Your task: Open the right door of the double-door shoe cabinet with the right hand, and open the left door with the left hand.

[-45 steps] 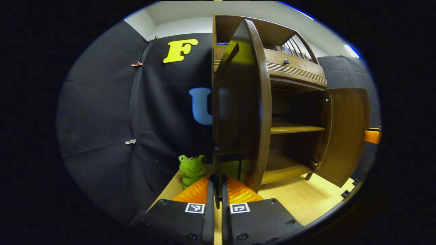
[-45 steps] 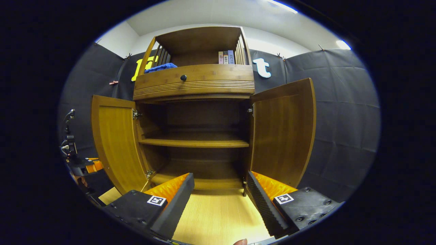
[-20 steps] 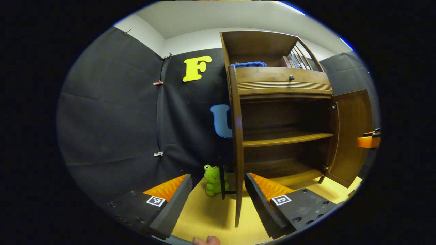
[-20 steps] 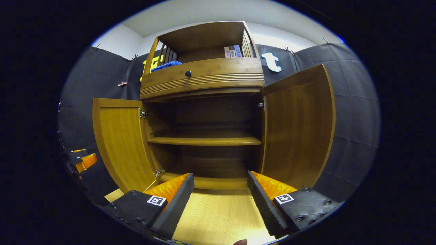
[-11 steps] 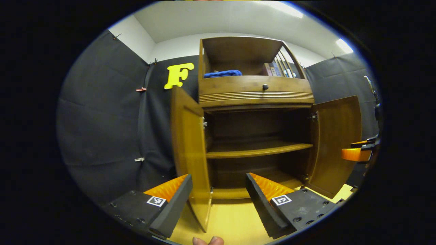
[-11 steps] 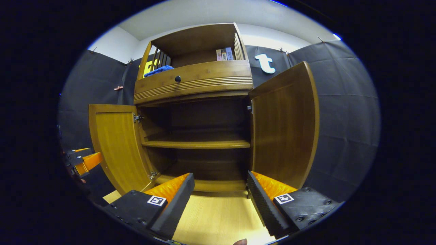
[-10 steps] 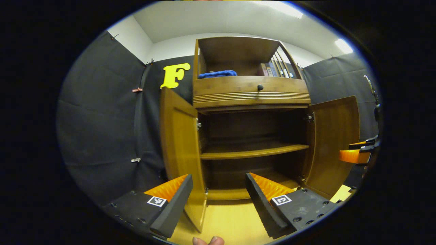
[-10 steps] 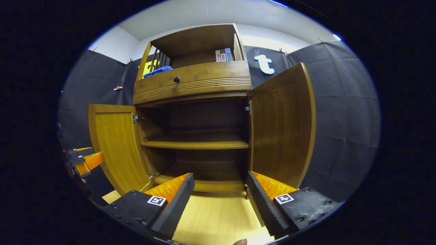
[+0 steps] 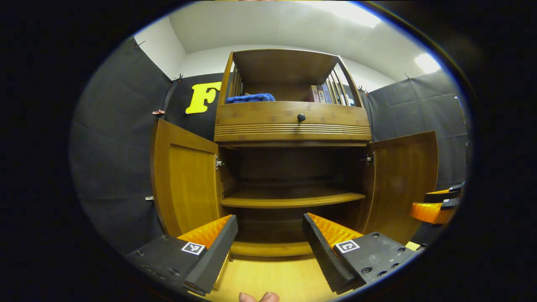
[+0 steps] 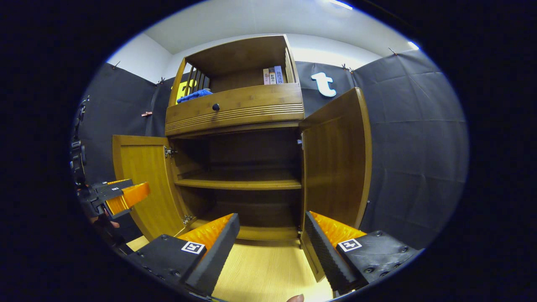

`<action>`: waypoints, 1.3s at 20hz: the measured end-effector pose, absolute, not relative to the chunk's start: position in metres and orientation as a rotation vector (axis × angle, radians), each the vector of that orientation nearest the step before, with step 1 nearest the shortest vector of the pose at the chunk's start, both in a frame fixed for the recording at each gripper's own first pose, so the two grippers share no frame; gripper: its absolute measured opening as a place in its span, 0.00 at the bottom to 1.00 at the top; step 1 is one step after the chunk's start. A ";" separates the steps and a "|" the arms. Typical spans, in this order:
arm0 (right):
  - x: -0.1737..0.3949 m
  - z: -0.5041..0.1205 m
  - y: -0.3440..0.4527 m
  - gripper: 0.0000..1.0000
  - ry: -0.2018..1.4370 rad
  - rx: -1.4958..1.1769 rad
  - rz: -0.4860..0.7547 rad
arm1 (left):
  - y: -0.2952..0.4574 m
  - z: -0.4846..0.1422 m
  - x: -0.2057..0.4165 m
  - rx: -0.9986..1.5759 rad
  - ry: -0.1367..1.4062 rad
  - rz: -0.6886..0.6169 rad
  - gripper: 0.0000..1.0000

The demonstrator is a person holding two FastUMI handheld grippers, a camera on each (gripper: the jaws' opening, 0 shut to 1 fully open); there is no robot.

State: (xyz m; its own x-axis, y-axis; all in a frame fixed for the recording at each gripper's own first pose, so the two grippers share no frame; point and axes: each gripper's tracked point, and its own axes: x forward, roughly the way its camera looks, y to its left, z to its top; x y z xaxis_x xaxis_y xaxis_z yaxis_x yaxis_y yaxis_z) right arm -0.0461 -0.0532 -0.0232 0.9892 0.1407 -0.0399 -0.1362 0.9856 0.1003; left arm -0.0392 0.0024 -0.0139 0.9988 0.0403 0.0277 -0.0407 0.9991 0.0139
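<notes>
Shoe cabinet sits mid-frame in both views, left door and right door both swung open. Left claw and right claw are spread wide, gripping nothing. Books up top are too small to make out (blue cloth half hidden behind the drawer).

Both views face the open shoe cabinet from low and near: the left gripper view left of center, the right gripper view right of center, sharing its shelves.
</notes>
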 end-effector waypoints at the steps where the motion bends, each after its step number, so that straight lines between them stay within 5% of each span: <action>1: -0.045 -0.023 -0.052 0.99 0.046 0.094 0.140 | -0.002 -0.012 -0.039 0.016 -0.034 0.033 0.99; 26: -0.040 -0.030 -0.066 1.00 0.042 0.066 0.081 | -0.027 -0.016 -0.015 0.043 -0.053 -0.048 0.99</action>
